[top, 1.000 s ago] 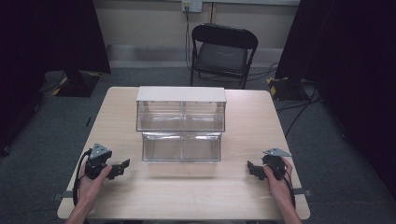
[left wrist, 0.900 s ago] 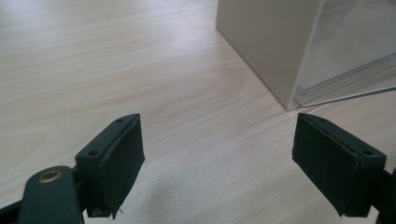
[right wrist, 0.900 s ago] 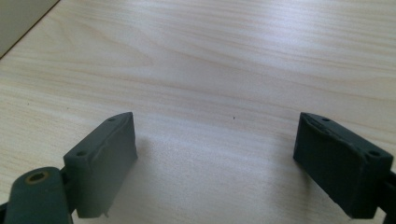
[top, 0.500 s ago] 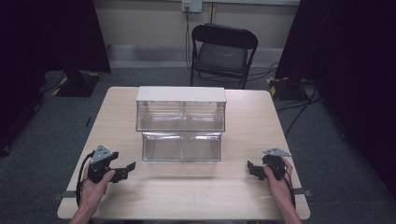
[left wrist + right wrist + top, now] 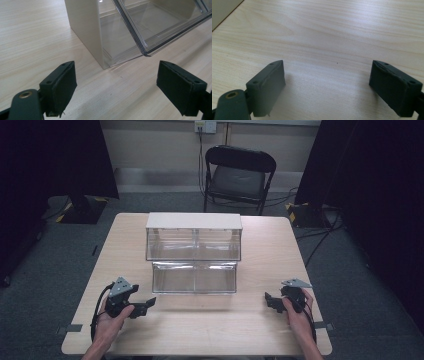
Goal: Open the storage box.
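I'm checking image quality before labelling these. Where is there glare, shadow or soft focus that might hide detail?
High view: dark curtains at both sides, table evenly lit, pale sheen on the clear drawer. Left gripper view: sharp, with reflections on the drawer's clear wall and a bright streak under its corner. Right gripper view: broad bright glare across the wood near the top, soft shadow beside the left-hand one of the right gripper fingers.

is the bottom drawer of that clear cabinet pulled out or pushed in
Pulled out. The lower drawer juts forward past the cabinet front, and in the left gripper view its clear corner overhangs the table.
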{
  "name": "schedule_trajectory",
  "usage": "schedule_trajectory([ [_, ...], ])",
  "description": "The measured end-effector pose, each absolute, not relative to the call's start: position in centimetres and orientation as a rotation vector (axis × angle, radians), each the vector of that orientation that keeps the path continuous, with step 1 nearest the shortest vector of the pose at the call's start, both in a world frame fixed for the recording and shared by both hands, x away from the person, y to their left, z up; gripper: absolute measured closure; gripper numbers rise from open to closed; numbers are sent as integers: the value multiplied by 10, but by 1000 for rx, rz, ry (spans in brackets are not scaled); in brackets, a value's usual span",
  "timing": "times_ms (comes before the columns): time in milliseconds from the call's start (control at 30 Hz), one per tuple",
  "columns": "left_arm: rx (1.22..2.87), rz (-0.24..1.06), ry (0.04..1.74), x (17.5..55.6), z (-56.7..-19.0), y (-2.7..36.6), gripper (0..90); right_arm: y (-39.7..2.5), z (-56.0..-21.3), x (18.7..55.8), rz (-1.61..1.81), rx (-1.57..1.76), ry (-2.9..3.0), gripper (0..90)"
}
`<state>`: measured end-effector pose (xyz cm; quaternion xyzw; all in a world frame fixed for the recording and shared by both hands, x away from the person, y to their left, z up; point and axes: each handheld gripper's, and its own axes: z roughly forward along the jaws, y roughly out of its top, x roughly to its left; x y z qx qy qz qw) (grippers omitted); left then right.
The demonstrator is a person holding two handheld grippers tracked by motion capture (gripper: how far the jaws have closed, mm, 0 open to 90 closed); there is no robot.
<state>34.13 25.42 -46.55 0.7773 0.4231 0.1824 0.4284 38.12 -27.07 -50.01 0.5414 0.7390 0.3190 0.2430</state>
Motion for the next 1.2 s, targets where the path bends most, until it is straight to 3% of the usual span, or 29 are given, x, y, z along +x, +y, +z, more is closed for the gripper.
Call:
schedule_trajectory([
  [800,1904,444,1049,349,-467,252,179,-271,-500,381,871,1479,2021,123],
  [1200,1910,436,1012,346,-465,251,248,-271,-500,381,870,1480,2019,123],
])
